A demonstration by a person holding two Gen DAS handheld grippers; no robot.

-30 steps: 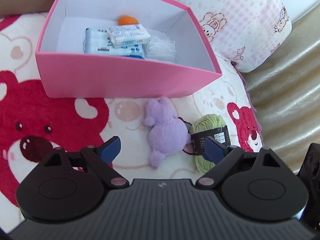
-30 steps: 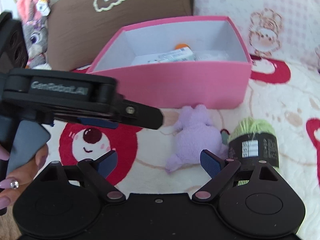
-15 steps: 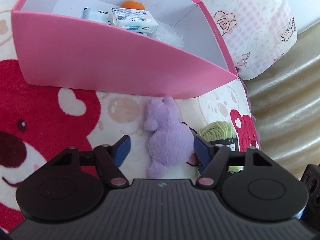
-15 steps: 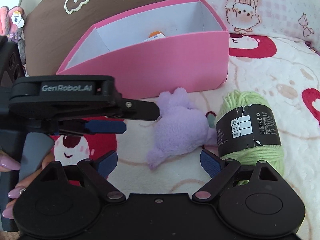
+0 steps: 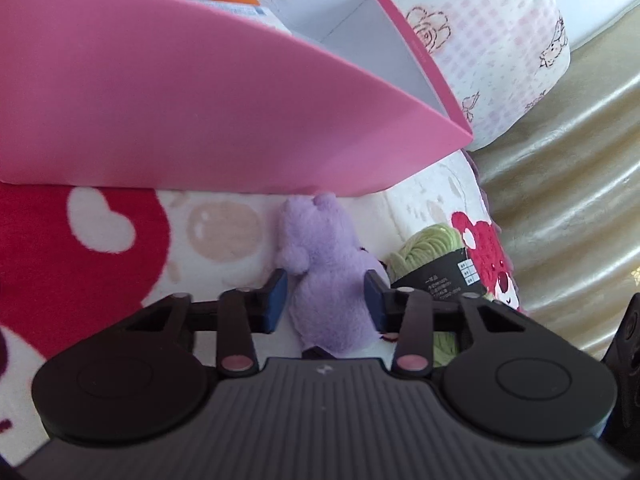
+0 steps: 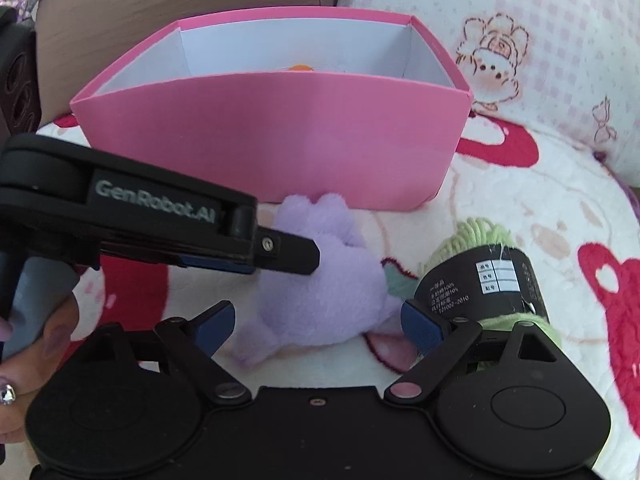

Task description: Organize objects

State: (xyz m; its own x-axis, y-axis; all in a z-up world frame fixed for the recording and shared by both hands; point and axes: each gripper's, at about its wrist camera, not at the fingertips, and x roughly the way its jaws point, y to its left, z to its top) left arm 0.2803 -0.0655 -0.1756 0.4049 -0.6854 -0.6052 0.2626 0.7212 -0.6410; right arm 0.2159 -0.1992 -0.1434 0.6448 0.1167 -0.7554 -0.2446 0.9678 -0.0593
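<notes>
A: Left wrist view first?
B: The left gripper [image 5: 326, 298] has its blue pads pressed on either flank of the purple plush toy [image 5: 324, 272], fingers closed in on it. The pink box [image 5: 200, 112] stands just beyond the fingertips; the green yarn ball [image 5: 430, 258] lies outside the right finger.

A: And the right wrist view?
B: The right gripper [image 6: 318, 322] is spread wide, holding nothing. The plush toy [image 6: 324, 292] lies between its fingers on the bear-print blanket [image 6: 540, 208], the yarn ball [image 6: 480, 272] touching its right finger, the box [image 6: 280, 136] ahead.
</notes>
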